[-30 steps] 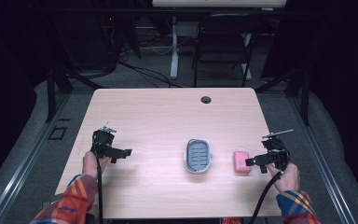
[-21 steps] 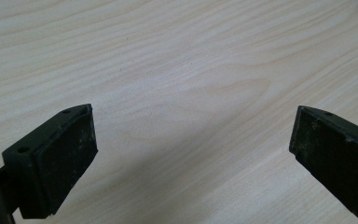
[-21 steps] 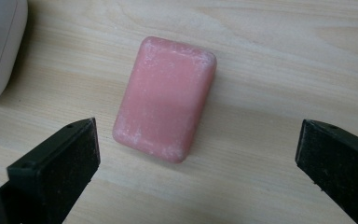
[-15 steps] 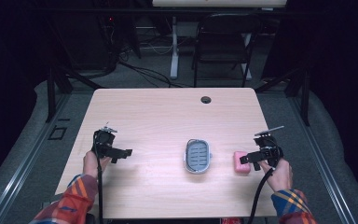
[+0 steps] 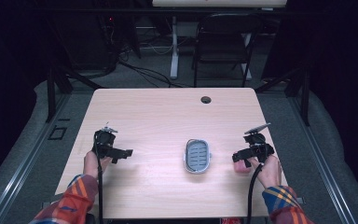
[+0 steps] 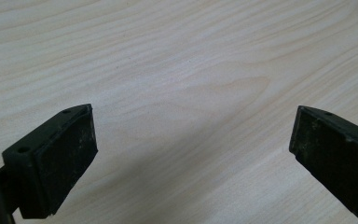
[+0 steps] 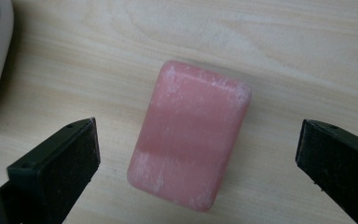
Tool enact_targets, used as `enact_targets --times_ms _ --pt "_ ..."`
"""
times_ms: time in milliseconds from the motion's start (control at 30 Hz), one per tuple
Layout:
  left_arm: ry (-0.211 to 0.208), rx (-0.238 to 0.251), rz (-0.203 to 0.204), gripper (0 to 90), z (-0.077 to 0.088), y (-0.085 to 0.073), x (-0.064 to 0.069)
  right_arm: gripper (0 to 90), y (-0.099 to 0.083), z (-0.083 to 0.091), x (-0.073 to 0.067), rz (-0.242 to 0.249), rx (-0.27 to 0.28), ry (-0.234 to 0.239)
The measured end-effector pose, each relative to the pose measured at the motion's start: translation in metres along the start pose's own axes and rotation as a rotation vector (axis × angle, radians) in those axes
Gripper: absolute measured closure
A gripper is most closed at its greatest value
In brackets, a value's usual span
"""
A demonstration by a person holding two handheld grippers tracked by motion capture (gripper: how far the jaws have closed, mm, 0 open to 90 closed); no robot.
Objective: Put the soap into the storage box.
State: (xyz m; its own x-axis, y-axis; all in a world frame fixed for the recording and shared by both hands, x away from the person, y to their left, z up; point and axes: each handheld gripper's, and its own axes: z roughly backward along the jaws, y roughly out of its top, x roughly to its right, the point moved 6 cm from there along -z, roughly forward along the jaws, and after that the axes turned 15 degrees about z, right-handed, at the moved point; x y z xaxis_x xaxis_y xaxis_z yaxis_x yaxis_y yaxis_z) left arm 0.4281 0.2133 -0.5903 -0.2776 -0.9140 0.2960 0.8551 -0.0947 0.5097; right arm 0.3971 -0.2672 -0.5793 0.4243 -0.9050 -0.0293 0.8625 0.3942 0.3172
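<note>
Dark room, chair and cables lie behind the pale wooden desk (image 5: pixel 168 112). From above, the left gripper (image 5: pixel 121 153) sits near the desk's left edge, forearm rising from the near edge, jaws pointing right. The right gripper (image 5: pixel 238 156) hovers by the right edge over the pink soap (image 5: pixel 240 167), just right of the grey soap dish (image 5: pixel 197 156).

Left gripper view: jaws wide apart over bare wood.

Right gripper view: jaws spread wide, the soap lying flat between them, untouched.
</note>
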Motion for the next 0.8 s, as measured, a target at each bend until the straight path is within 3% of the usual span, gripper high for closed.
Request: enact_targets --times_ms 167,367,667,733,767,800 --pt "-0.002 -0.001 -0.001 0.8 0.000 0.000 0.000 0.0 0.003 -0.006 0.000 -0.022 0.008 -0.004" --pt "-0.002 0.000 0.000 0.8 0.000 0.000 0.000 0.5 0.004 -0.009 0.000 -0.004 -0.022 -0.014" --pt "-0.004 -0.006 -0.001 0.8 0.000 0.000 0.001 13.5 0.005 -0.015 0.000 -0.005 -0.041 -0.009" --pt "0.000 -0.003 -0.002 0.8 0.000 0.000 0.001 14.0 0.005 -0.018 -0.001 -0.033 -0.021 -0.006" --pt "0.002 -0.004 -0.002 0.8 0.000 0.000 0.001 14.6 0.003 -0.017 0.001 -0.014 -0.060 -0.008" --pt "0.000 -0.006 -0.001 0.8 0.000 0.000 0.001 15.3 0.003 -0.019 0.000 -0.025 -0.055 -0.002"
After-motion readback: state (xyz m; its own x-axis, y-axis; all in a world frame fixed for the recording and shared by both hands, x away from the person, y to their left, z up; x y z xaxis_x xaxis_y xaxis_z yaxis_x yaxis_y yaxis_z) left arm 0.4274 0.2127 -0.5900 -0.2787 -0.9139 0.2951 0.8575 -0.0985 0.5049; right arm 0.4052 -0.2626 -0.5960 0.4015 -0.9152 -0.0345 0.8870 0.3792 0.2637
